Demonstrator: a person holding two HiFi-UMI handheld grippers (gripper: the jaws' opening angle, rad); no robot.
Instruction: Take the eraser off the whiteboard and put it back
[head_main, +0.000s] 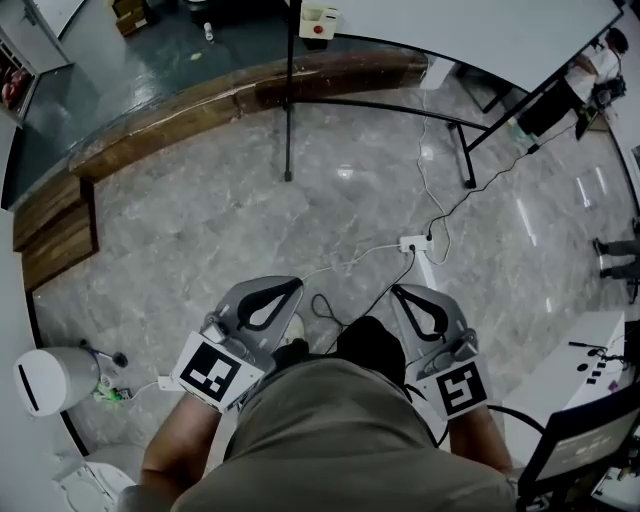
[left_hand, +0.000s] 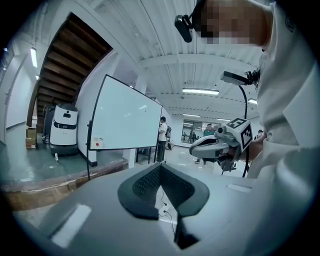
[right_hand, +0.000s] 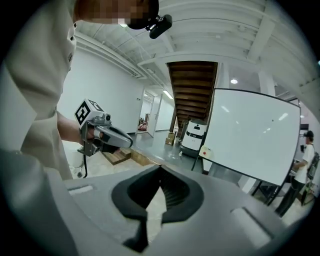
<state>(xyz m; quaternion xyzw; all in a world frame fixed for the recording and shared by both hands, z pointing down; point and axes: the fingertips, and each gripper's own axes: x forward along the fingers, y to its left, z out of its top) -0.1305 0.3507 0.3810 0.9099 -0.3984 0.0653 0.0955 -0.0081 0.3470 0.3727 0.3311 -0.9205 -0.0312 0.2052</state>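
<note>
A white eraser (head_main: 318, 22) with a red dot sticks to the lower left part of the whiteboard (head_main: 480, 25), which stands on a black frame across the floor ahead. In the left gripper view the eraser (left_hand: 96, 143) is small and far on the whiteboard (left_hand: 125, 117). From the right gripper view the eraser (right_hand: 205, 152) sits at the lower left corner of the whiteboard (right_hand: 255, 135). My left gripper (head_main: 296, 285) and right gripper (head_main: 396, 291) are held side by side near my body, both shut and empty. Each also appears in the other's view: right gripper (left_hand: 220, 145), left gripper (right_hand: 107, 136).
A raised wooden step (head_main: 200, 110) runs in front of the whiteboard's left leg. A power strip (head_main: 413, 243) with cables lies on the marble floor. A white robot (left_hand: 65, 127) stands by the stairs. People (head_main: 590, 75) stand at the far right, beside a white table (head_main: 585, 375).
</note>
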